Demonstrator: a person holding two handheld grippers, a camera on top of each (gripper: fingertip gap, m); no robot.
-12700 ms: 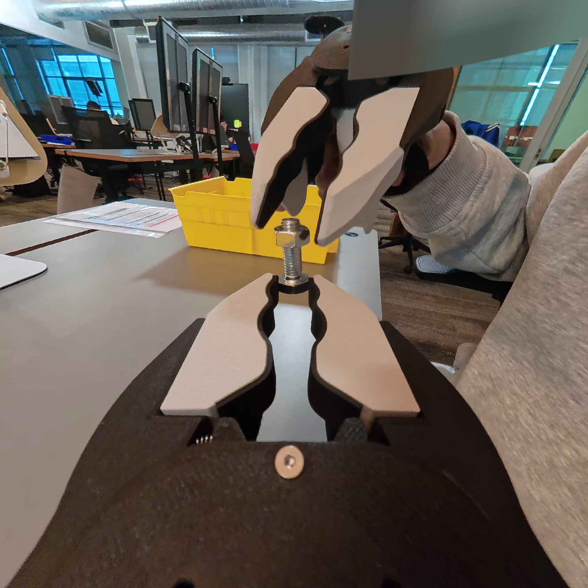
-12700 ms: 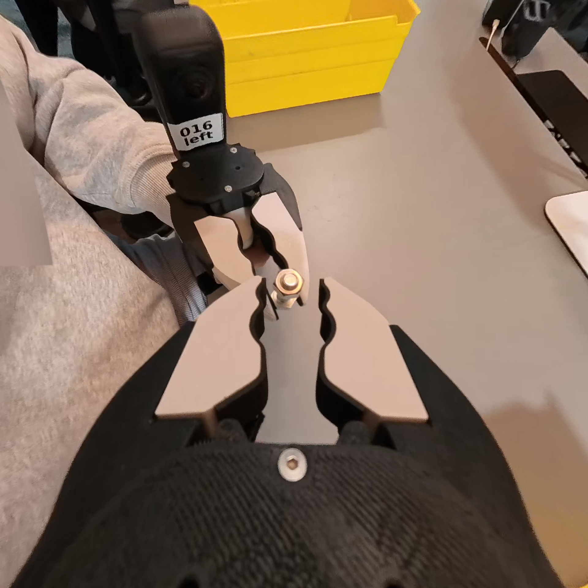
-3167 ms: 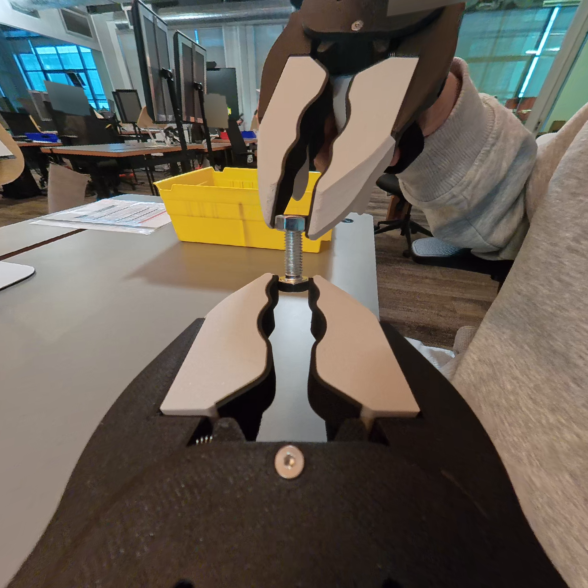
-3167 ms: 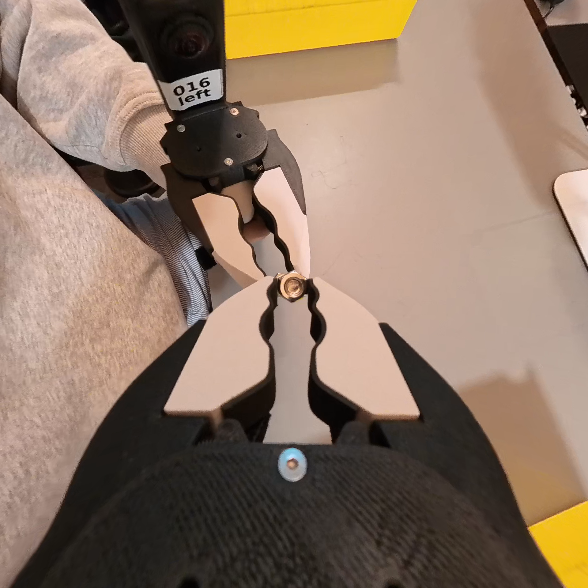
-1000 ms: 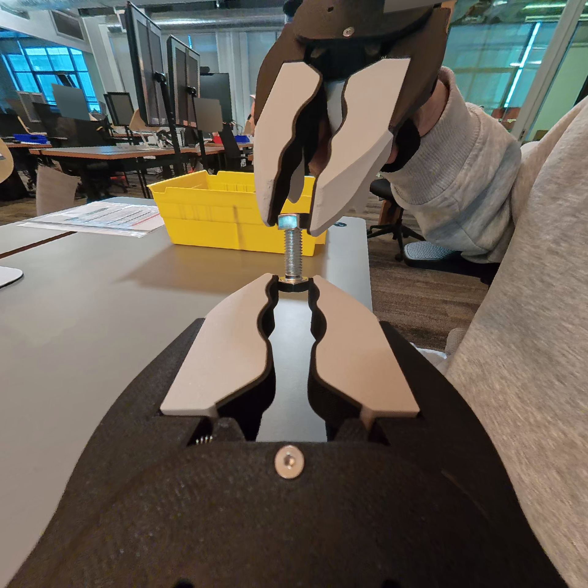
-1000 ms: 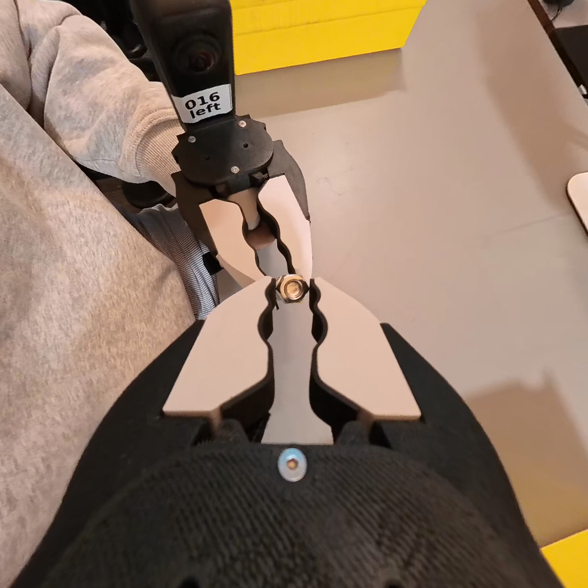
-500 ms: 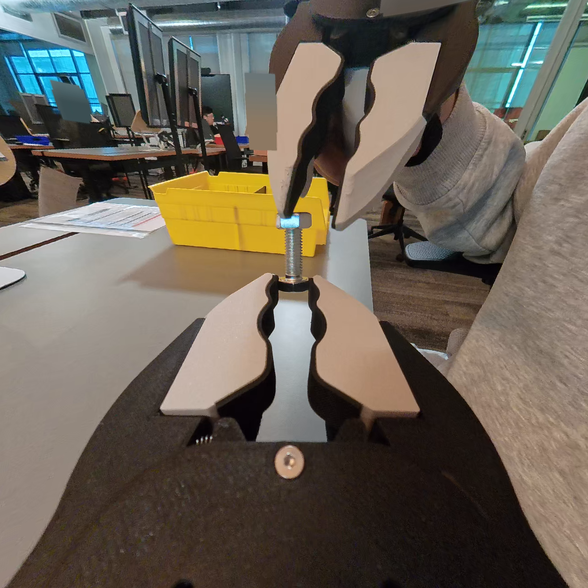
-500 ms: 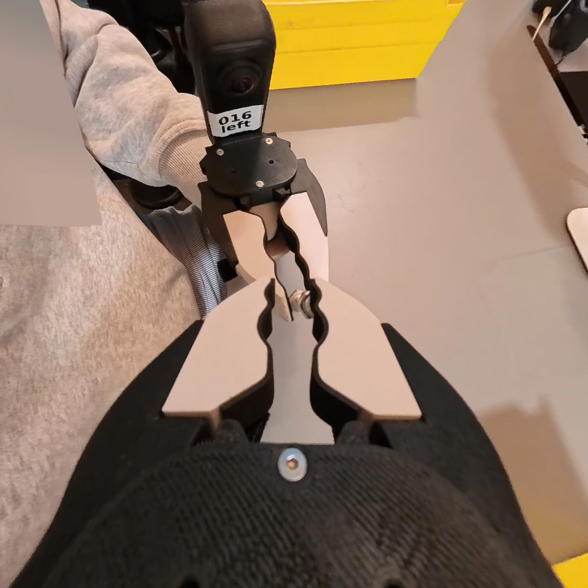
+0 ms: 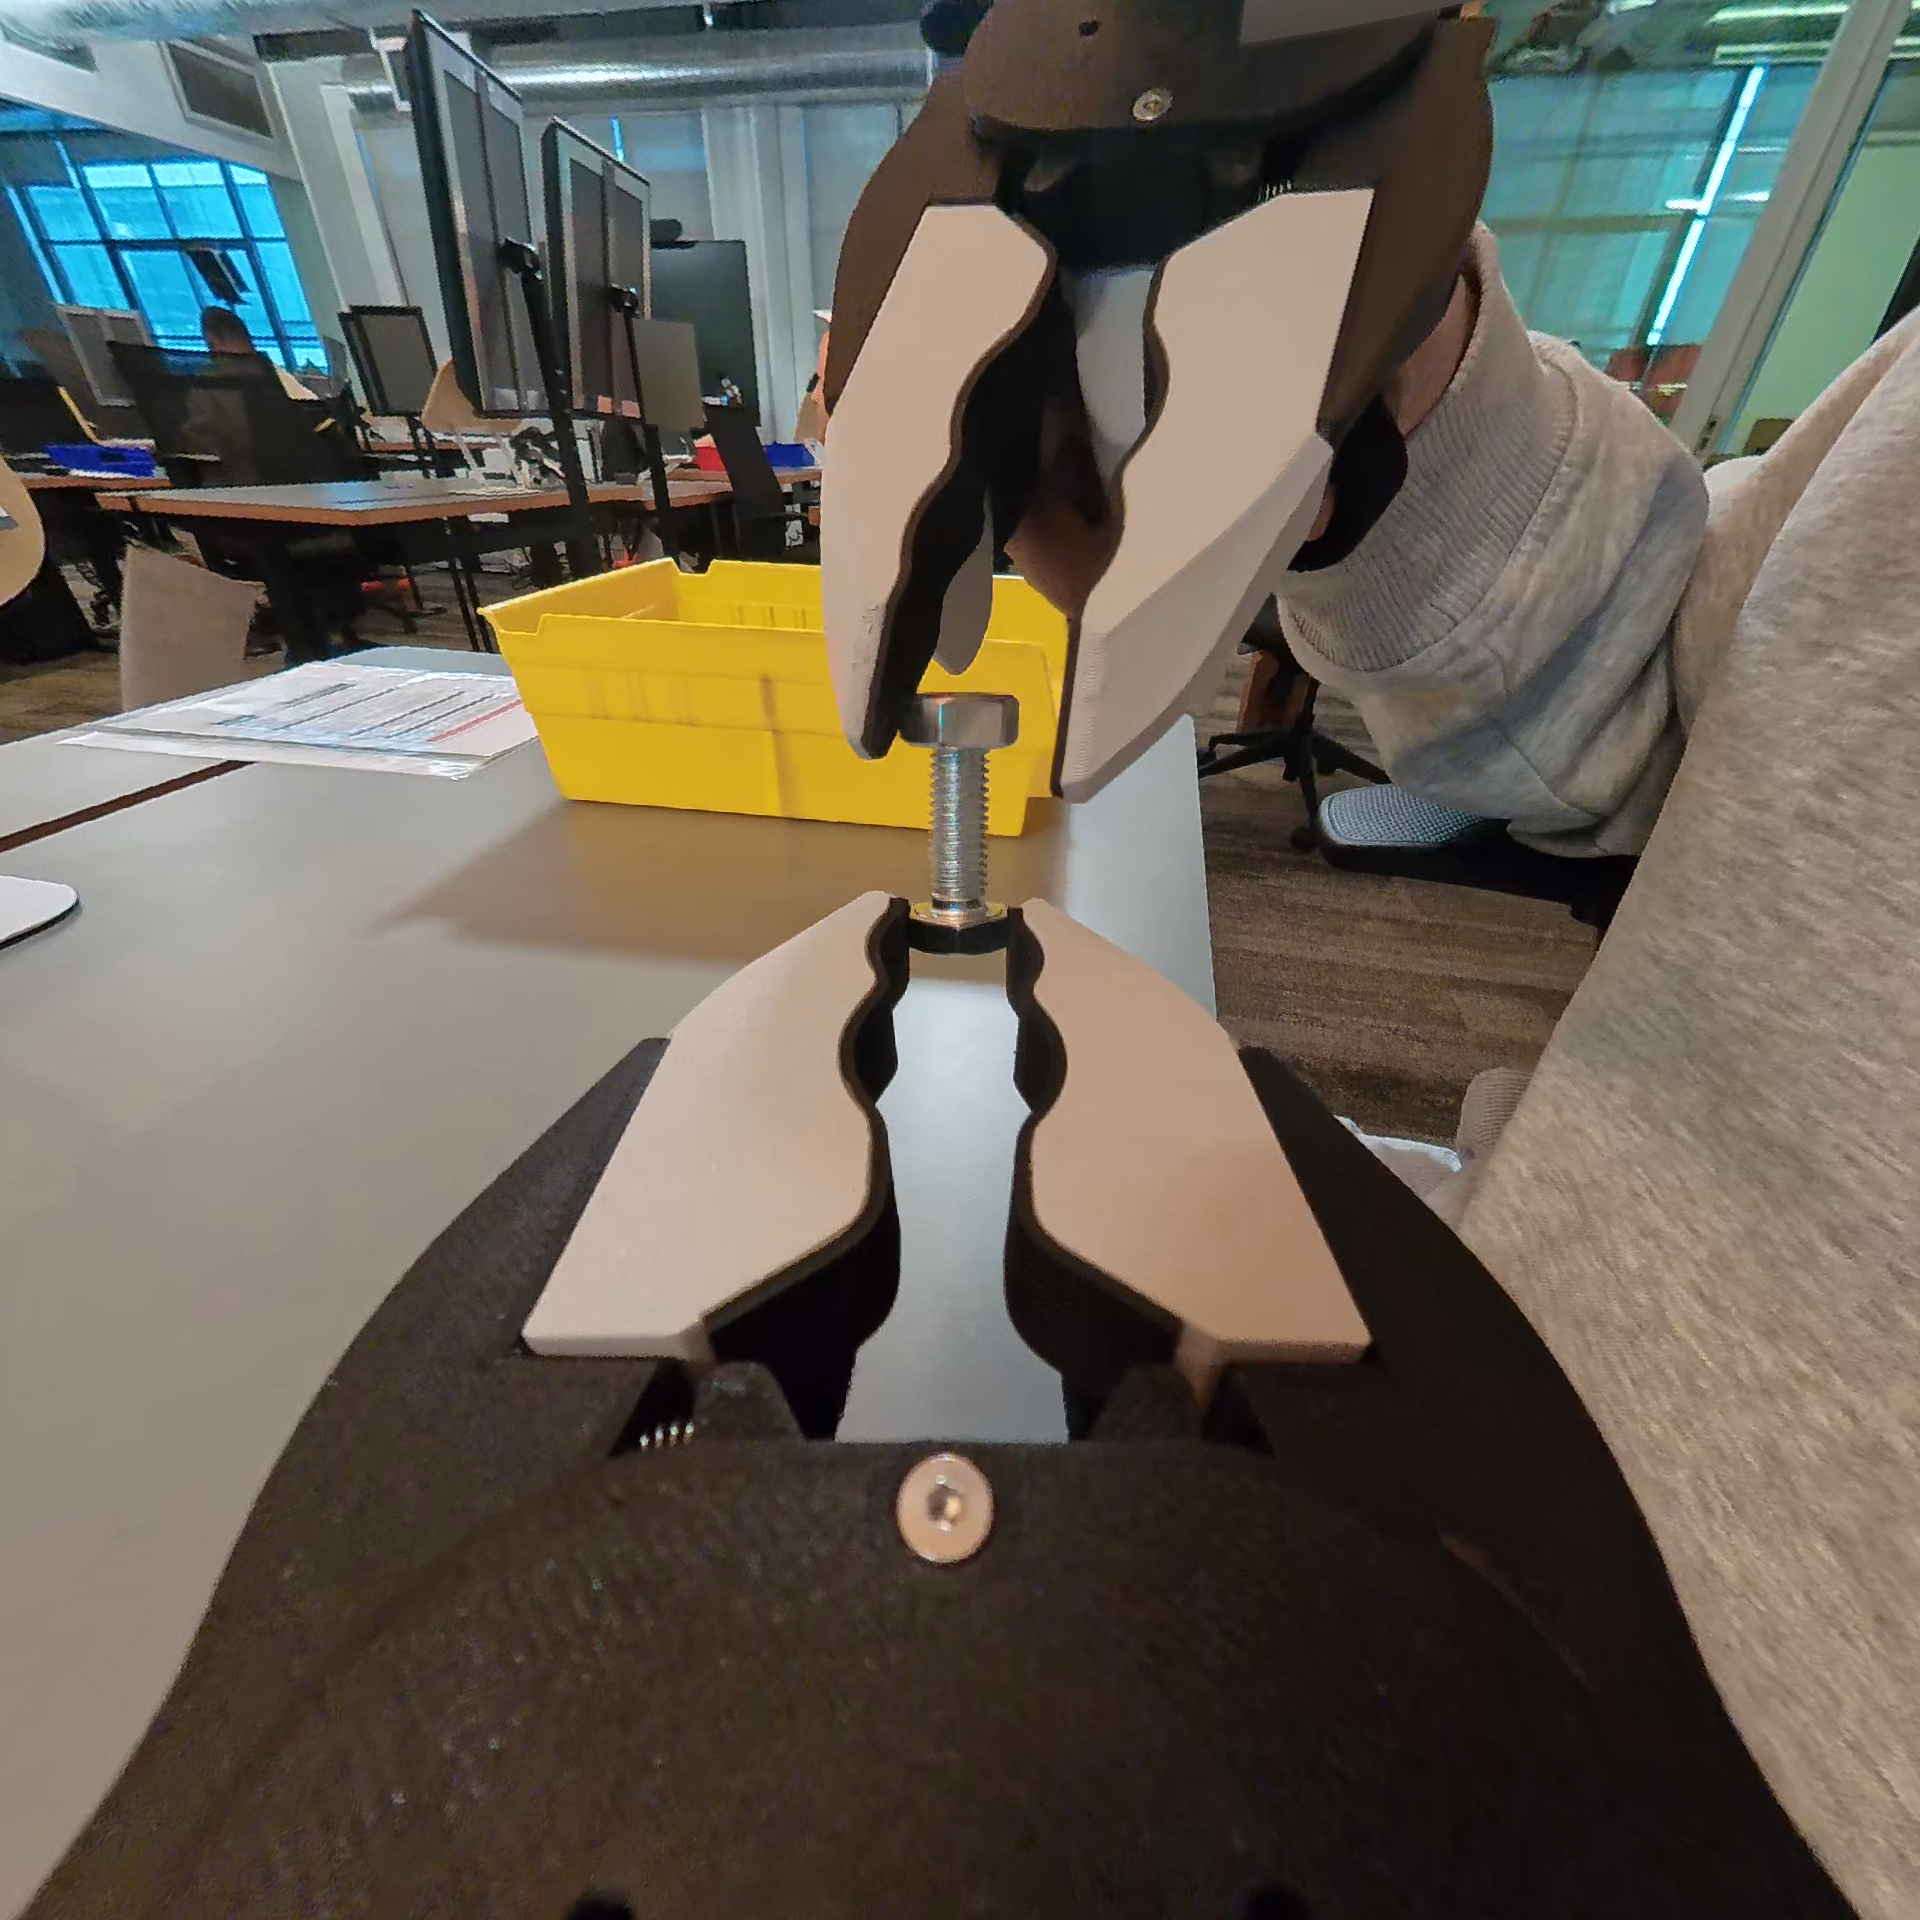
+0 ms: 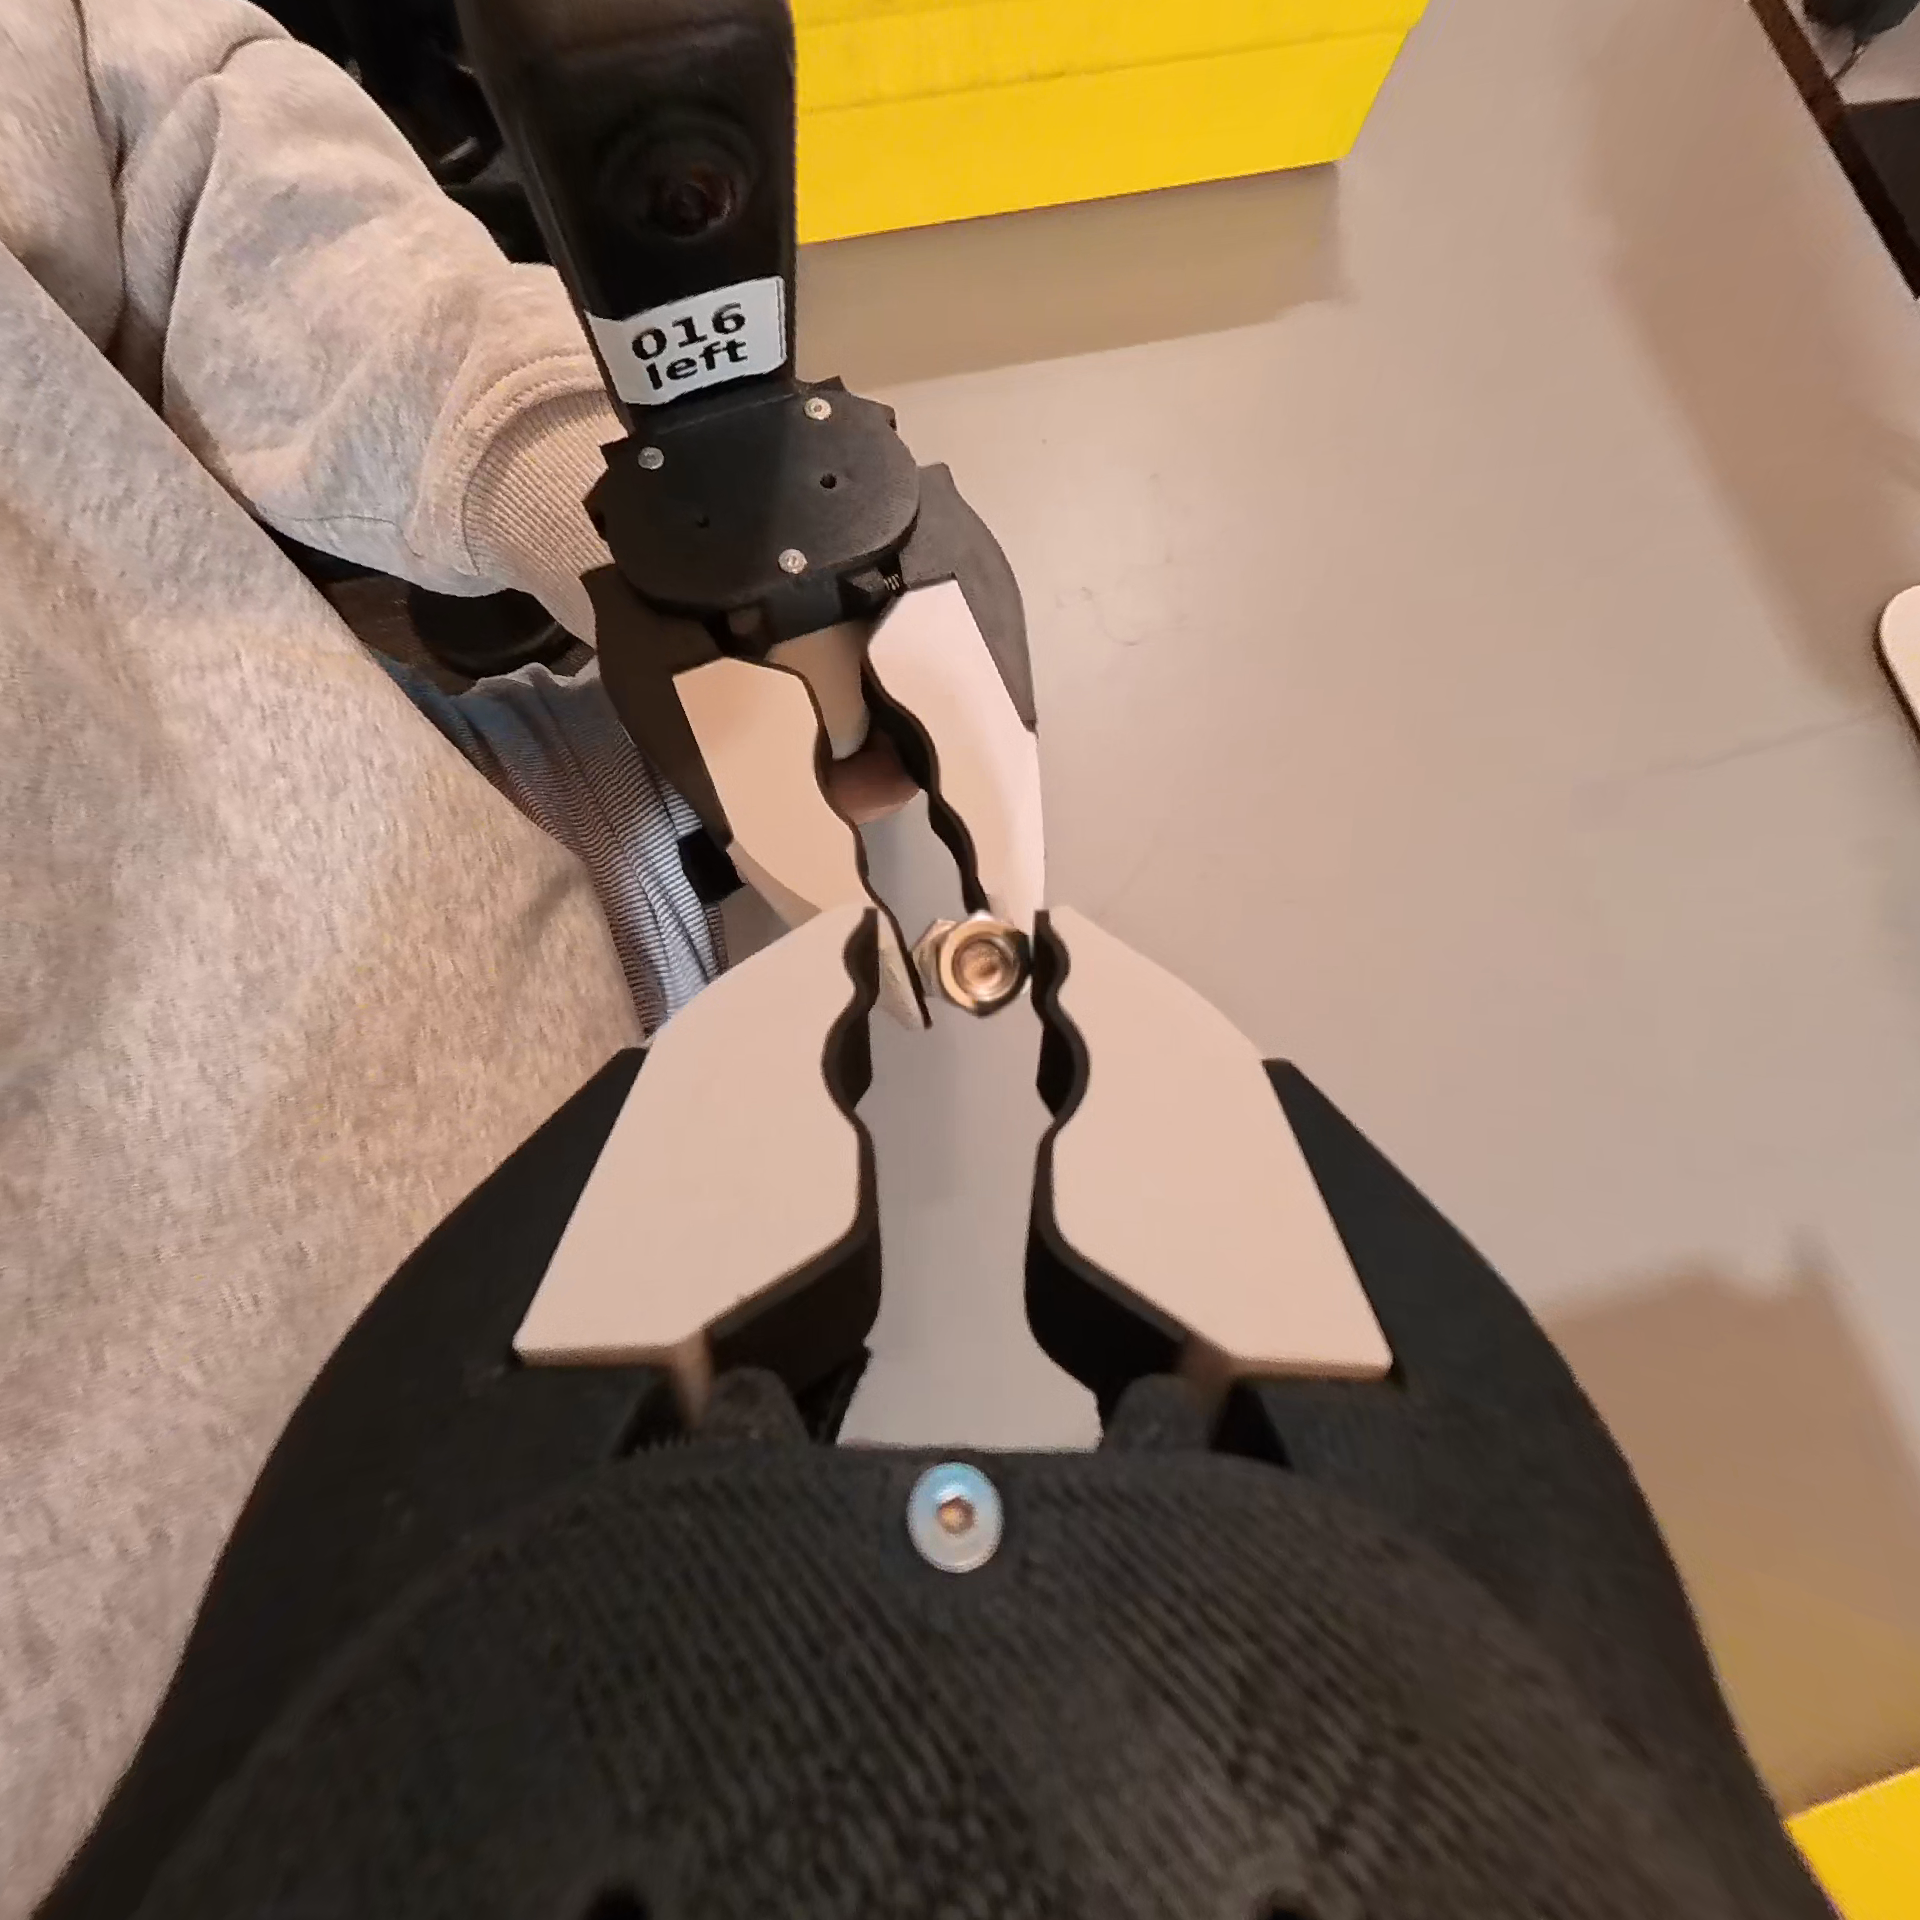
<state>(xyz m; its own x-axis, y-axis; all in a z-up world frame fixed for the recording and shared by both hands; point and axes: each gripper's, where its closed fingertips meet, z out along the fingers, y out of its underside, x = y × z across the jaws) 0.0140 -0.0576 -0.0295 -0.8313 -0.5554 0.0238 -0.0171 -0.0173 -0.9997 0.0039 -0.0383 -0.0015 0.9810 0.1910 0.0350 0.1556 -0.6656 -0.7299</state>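
Steel bolt [image 9: 954, 821] stands upright, its lower end pinched by the left tool [image 9: 951, 920]; the right tool [image 9: 971, 764] hangs spread around its head.

shiny metal bolt [image 9: 961, 805]; matt grey table [image 9: 312, 987]

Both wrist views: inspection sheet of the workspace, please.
Surface: grey table, matte, bare near the grippers.
Job's things: bolt upright, hex head up; nut at its lower end.
Clutter: yellow bin behind; printed sheet far left; white pad at the edge.
Grippers: left gripper shut on the nut; right gripper open above, one fingertip touching the bolt head.
Cables: nothing seen.
Surroundings: office desks, monitors, chairs, wood floor.
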